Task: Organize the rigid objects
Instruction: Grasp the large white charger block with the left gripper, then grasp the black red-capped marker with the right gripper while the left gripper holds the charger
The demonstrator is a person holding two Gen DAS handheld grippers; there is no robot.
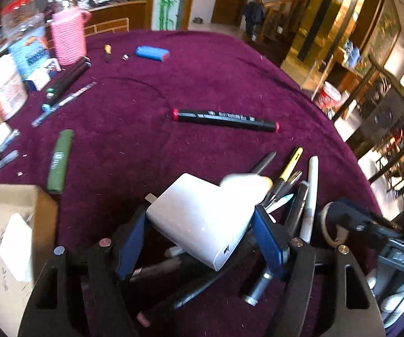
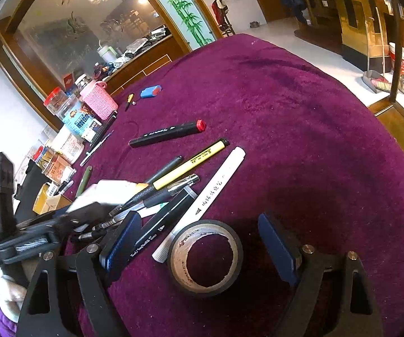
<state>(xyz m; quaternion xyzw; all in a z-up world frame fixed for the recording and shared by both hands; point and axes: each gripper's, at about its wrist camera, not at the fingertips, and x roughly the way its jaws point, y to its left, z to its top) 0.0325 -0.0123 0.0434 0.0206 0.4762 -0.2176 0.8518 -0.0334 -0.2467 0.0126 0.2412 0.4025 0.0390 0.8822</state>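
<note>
Item one: my left gripper [image 1: 202, 238] is closing its two blue pads on a white charger block [image 1: 202, 219], one pad against each side, and is holding it tilted above the purple tablecloth [image 1: 202, 78] with its metal prong pointing up and to the left. Item two: my right gripper [image 2: 202, 248] is standing wide open, holding nothing, with a roll of black tape [image 2: 205, 258] lying flat on the cloth between its fingers and touching neither pad. Item three: a loose cluster of pens is lying just beyond the tape, fanned side by side, including a yellow pen [image 2: 190, 164], a white marker [image 2: 202, 202] and a grey pen [image 2: 164, 170]; the charger is hanging over the left end of this cluster. Item four: a black marker with red caps [image 1: 225, 119] is lying alone farther out on the cloth. Item five: a green pen [image 1: 59, 160] is lying to the left, near an open cardboard box [image 1: 11, 241] at the cloth's edge. Item six: a pink knitted holder [image 1: 68, 38], a blue eraser [image 1: 152, 53] and several jars are standing along the far left side.
</note>
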